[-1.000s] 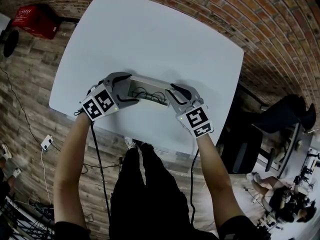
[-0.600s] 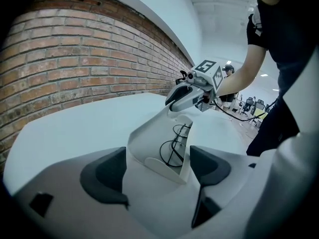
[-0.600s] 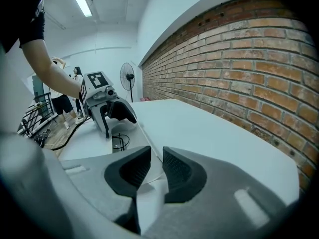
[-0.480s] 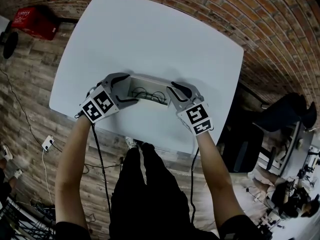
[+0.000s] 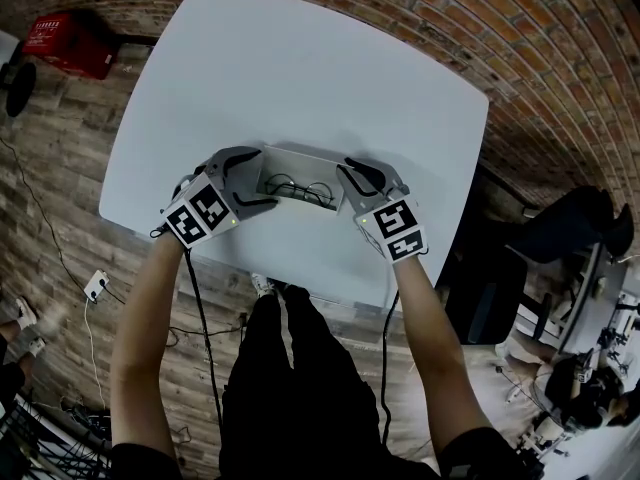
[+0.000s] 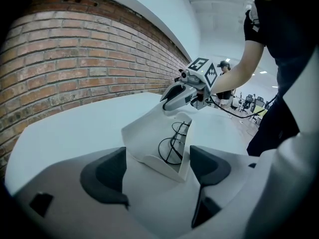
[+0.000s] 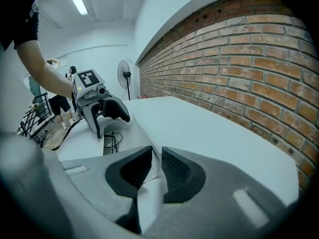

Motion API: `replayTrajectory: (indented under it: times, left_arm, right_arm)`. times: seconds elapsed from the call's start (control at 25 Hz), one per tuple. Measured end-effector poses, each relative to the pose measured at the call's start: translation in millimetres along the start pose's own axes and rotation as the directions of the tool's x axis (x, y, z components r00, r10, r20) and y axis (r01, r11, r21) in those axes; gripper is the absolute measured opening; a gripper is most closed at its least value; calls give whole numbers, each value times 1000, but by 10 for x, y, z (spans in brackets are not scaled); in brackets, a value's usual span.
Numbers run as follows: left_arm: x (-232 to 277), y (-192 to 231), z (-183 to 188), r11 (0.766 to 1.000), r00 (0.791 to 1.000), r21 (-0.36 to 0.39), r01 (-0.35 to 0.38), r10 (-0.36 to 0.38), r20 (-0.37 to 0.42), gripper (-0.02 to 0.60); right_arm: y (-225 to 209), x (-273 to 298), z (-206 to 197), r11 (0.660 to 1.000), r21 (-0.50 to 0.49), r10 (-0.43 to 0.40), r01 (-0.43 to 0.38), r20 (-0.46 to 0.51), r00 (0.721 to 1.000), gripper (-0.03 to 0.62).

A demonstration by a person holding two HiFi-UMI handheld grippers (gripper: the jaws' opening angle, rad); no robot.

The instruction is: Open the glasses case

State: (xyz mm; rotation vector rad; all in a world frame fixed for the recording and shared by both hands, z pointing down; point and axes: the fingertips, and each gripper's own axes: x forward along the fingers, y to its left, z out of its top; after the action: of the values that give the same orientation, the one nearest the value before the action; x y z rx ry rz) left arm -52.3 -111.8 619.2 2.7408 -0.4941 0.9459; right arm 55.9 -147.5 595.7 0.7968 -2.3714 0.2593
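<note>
Head view: case (image 5: pixel 322 200) open on bench (image 5: pixel 300 68), glasses (image 5: pixel 298 188) inside. Left tool (image 5: pixel 268 178) wide, clamps its left end; right tool (image 5: pixel 345 169), just been closing, narrow, pinches lid (image 7: pixel 148 203).

The left gripper (image 5: pixel 266 178) is clamped across the glasses case (image 5: pixel 305 158); its wall is pinched in the right gripper (image 5: pixel 345 173), whose jaws have just been closing.

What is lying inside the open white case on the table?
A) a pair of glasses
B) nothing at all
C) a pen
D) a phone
A: thin, dark, round-rimmed glasses show inside the open case in the head view.
</note>
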Motion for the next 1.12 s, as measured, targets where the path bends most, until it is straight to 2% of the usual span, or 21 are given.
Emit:
replayTrajectory:
  times: [0.6, 1.12]
  left_arm:
    - [-1, -2, 13, 1000, 1000, 1, -5, 5, 7, 374]
    - [-4, 5, 14, 1000, 1000, -3, -7, 7, 19, 374]
  right_arm:
    - [18, -43, 29, 1000, 4, 4, -4, -14, 1000, 67]
    - [32, -325, 90, 1000, 19, -21, 21, 23, 1000, 67]
